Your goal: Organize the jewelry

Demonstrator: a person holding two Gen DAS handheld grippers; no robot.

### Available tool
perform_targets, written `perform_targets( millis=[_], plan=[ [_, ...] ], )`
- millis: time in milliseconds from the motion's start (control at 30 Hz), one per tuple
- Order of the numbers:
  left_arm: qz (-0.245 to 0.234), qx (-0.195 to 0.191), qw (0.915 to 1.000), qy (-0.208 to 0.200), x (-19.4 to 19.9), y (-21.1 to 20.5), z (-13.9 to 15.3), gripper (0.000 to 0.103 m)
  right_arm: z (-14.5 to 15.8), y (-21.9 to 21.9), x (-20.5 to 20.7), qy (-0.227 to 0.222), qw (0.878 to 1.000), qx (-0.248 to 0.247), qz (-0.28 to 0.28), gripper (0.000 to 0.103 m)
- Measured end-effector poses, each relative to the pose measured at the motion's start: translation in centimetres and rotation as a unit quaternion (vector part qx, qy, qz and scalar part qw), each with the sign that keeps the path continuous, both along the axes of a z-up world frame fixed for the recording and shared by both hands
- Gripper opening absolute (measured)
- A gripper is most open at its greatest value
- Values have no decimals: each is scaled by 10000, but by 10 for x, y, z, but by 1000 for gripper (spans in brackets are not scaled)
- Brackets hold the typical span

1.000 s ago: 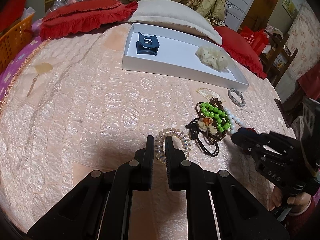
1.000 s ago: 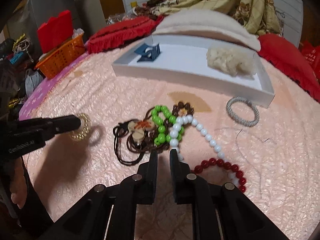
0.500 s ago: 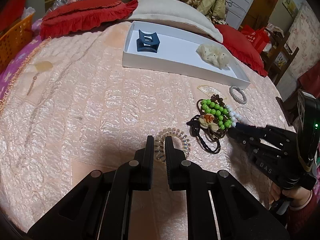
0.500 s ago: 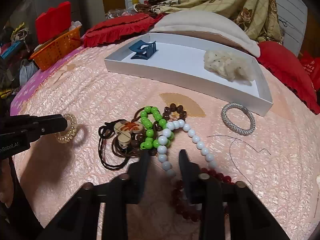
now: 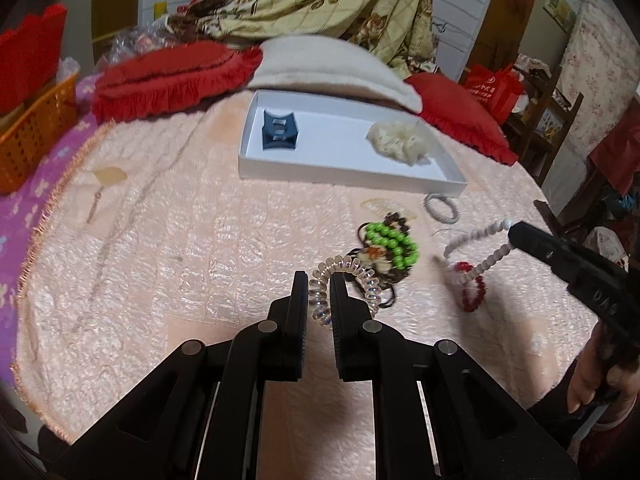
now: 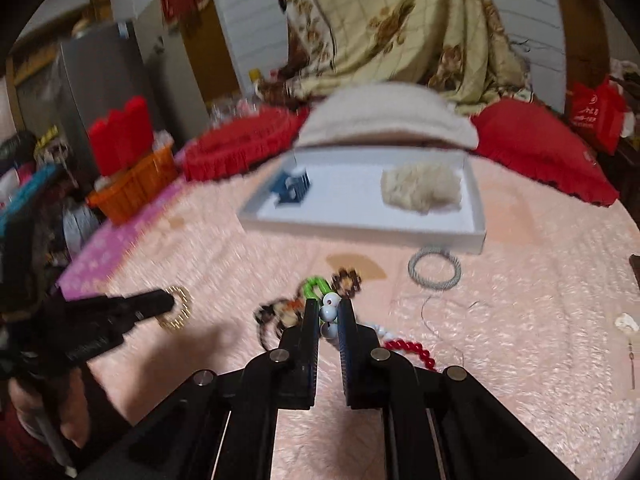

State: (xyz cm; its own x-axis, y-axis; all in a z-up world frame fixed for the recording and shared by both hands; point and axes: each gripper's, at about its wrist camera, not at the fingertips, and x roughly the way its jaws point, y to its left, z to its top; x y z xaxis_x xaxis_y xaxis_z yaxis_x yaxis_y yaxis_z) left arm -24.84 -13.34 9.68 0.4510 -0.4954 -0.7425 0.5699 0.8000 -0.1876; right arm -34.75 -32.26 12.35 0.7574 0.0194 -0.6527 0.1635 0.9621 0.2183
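Both grippers were loaded, nothing was mid-drop yet.

Left gripper point(image 5: 319, 286): jaws narrow, clamped on the clear spiral hair tie point(image 5: 344, 276), which sat near the front-middle of the pink bedspread point(image 5: 168, 248). Couldn't tell if it was off the fabric.

Right gripper point(image 6: 329, 314): jaws narrow, pinching the white bead strand point(image 5: 478, 240). In the left view the strand hung in a loop from the tips, clear of the bedspread, with its red bead section point(image 5: 474, 294) trailing down onto the fabric near the right edge. Right view was motion-blurred, so detail there was poor.

Done so far, judging by the layout: white tray point(image 5: 344, 170) at the far side of the bedspread already held the blue hair claw point(image 5: 279, 133) in its left end and the cream scrunchie point(image 5: 400, 144) in its right end.

Left to do:
- the two held pieces, probably headed for the tray
- green bead bracelet point(image 5: 392, 240) tangled with brown cords, centre-right
- silver bangle point(image 5: 441, 207) just outside the tray's near right corner
- small pieces by the left and right edges, too small to identify

Roughly a third through, I'd say.
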Motion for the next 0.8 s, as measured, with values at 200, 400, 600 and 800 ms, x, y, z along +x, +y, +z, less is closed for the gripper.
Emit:
perform_targets(
  millis=[200,400,600,800],
  plan=[
    [-32,-53,9995,-296,-24,6,28,10,34,14,-22,-411,9991,70,90,9],
    [13,197,9971,-730,-46,8,46,10,54,30,-36,-611,9980,-23,186,9],
    [79,448,9933,-1067,-59,11,56,10,64,35,-45,-692,9975,-80,151,9],
    [185,684,9910,-1138,-58,12,57,10,67,34,-46,-685,9974,-137,151,9]
  ],
)
